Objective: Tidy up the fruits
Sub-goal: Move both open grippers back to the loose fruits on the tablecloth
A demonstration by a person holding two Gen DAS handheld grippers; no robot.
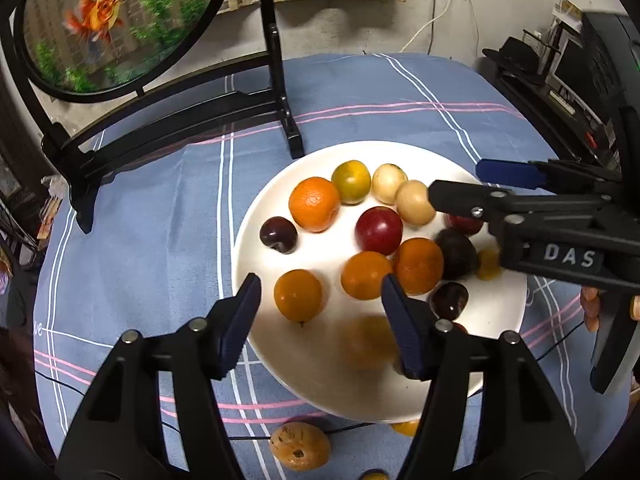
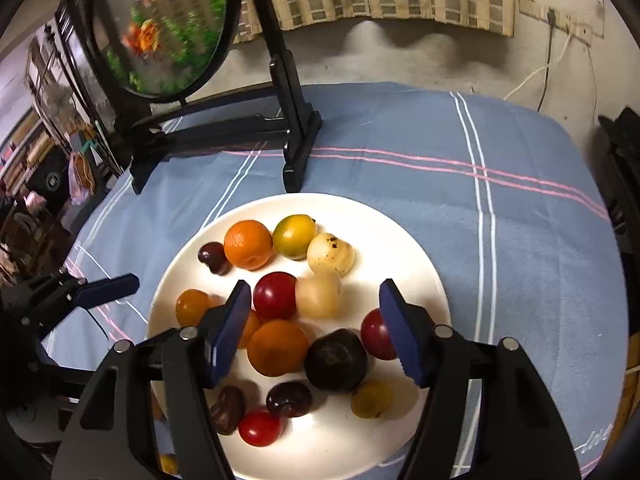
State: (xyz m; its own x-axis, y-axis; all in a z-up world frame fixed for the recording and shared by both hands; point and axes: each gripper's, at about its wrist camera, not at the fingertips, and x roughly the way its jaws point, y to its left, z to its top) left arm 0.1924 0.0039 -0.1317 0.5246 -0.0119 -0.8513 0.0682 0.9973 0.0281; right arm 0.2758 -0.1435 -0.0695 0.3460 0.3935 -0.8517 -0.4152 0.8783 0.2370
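Note:
A white plate point(image 1: 264, 216) point(image 2: 416, 256) on the blue checked cloth holds several fruits: oranges point(image 1: 314, 204) point(image 2: 248, 245), a red plum point(image 1: 378, 230) point(image 2: 275, 295), pale round fruits point(image 1: 414, 202) point(image 2: 330, 253), dark cherries point(image 1: 278, 235) point(image 2: 214, 257) and a dark purple fruit point(image 2: 335, 361). My left gripper point(image 1: 320, 326) is open over the plate's near edge; a blurred orange fruit point(image 1: 366, 344) lies below its jaws. My right gripper point(image 2: 314, 332) point(image 1: 460, 184) is open above the plate's middle, empty. A brown spotted fruit point(image 1: 300, 445) lies on the cloth before the plate.
A black stand point(image 1: 280, 92) point(image 2: 296, 120) with a round goldfish picture point(image 1: 112, 20) point(image 2: 168, 28) stands behind the plate at the far left. Small yellow fruits point(image 1: 406, 427) lie on the cloth near the plate's front rim. Black equipment point(image 1: 592, 76) sits at the right.

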